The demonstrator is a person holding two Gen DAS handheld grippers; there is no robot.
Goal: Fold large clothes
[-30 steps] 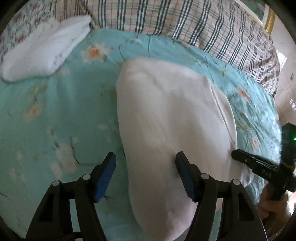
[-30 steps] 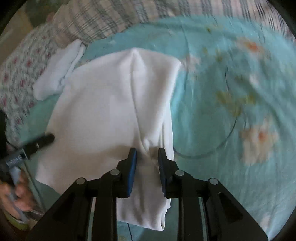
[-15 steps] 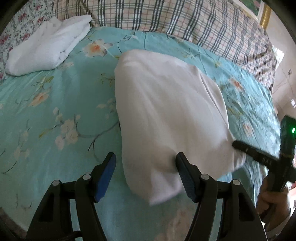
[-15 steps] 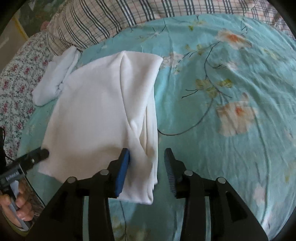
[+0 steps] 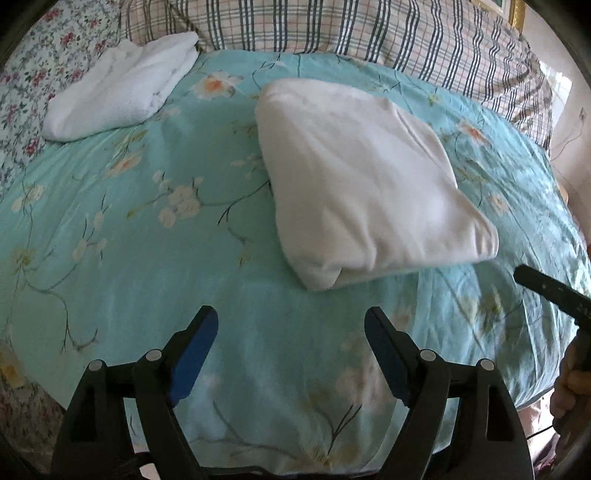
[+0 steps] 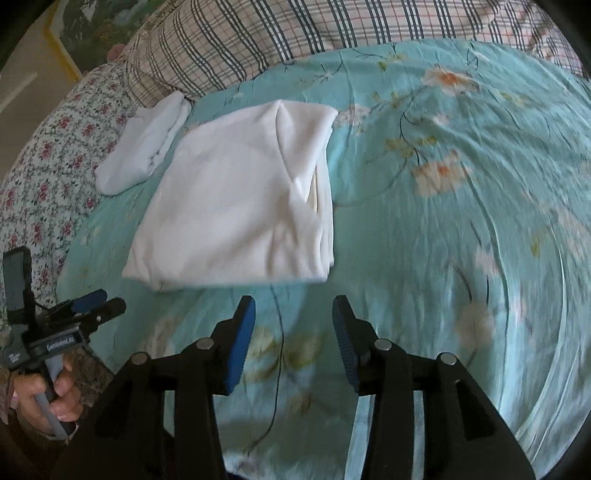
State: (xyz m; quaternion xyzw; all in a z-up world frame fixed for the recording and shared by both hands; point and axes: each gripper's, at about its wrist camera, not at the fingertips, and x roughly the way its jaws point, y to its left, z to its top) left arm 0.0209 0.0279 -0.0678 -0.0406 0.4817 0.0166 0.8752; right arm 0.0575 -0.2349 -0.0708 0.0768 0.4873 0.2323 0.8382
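On the turquoise floral bedspread (image 5: 155, 236), the white garment (image 5: 362, 192) is laid in a folded rectangle, its stacked layers seen at the near edge, with a second folded white bundle (image 5: 122, 85) set well apart by the plaid pillows (image 5: 369, 33). The left gripper (image 5: 291, 328) is held short of the near edge with jaws opening and nothing between them, and the right gripper (image 6: 293, 317) is likewise opening over bare bedspread just short of the fold. In the left view the right gripper is cut off at the frame edge, and the right side of the right view is blurred, so the print there is perhaps flowers.
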